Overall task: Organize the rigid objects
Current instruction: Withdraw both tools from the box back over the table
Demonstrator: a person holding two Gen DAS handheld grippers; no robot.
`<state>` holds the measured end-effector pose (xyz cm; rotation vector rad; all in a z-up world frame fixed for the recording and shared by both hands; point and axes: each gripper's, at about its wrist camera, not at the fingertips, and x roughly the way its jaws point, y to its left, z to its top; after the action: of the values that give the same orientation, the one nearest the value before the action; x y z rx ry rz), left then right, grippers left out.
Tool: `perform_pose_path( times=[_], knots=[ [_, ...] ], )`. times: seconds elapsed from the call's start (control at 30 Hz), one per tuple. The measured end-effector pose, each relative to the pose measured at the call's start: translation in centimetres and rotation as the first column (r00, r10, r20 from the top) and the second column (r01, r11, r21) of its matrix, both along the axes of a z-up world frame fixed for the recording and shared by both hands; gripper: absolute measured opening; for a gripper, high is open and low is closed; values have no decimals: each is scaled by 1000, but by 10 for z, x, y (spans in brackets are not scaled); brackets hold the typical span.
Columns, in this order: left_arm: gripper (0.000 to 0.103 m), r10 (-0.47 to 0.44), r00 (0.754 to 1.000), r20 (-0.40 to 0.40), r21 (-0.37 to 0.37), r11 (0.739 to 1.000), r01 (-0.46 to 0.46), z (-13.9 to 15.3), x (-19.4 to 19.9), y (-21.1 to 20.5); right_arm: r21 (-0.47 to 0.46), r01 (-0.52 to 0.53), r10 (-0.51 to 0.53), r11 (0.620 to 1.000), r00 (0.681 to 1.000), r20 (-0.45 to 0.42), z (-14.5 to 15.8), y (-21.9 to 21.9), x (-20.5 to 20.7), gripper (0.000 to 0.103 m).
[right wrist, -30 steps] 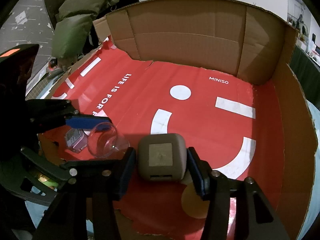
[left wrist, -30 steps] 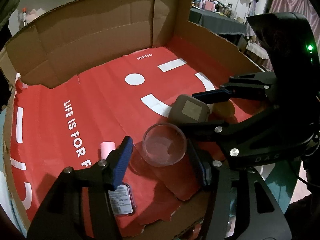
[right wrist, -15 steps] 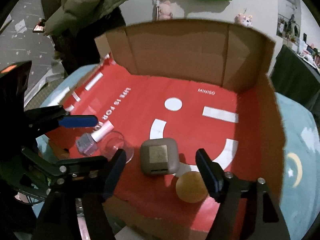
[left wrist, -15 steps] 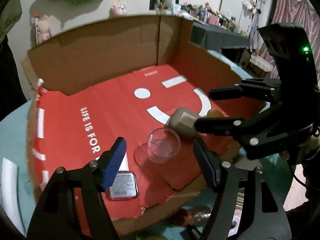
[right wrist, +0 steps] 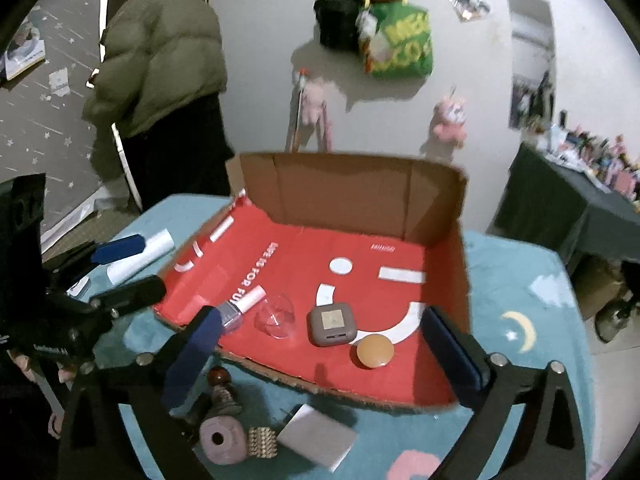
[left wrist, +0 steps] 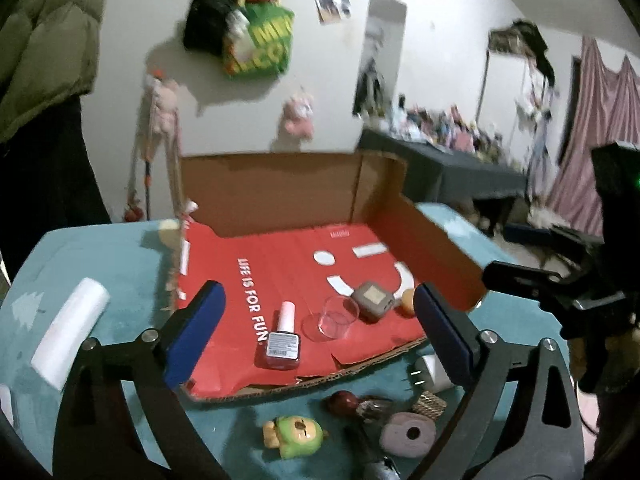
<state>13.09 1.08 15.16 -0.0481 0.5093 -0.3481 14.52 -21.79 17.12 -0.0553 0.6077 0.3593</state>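
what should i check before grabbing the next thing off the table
1. Left hand-held gripper empty, jaws opening: ok.
2. Right hand-held gripper empty, jaws opening: ok.
3. Cup, case, ball and bottle lie inside the box: ok.
4. Items left outside: not ok; frog toy, plug and pink block sit on the cloth.
5. Free space in the box behind the items: ok.
6. Plug's grip faces: cannot tell.

In the box (right wrist: 460, 240), cup (right wrist: 276, 316) lies left of case (right wrist: 331, 323).
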Motion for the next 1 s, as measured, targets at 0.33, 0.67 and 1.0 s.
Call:
perform_pose_path(
  times=[0.33, 0.67, 1.0],
  knots=[
    [99, 101, 993, 60, -36, 994, -99, -19, -55, 6, 15, 114, -115, 993, 986, 124, -13, 0, -76, 103],
    [99, 140, 988, 59, 49, 989, -143, -66, -83, -10, 37, 225, -228, 974, 964, 134, -67, -1, -106, 103],
    [99, 163, 986, -20, 65, 985, -162, -103, -83, -12, 48, 275, -277, 960, 960, 34, -118, -1, -104, 103]
  ],
)
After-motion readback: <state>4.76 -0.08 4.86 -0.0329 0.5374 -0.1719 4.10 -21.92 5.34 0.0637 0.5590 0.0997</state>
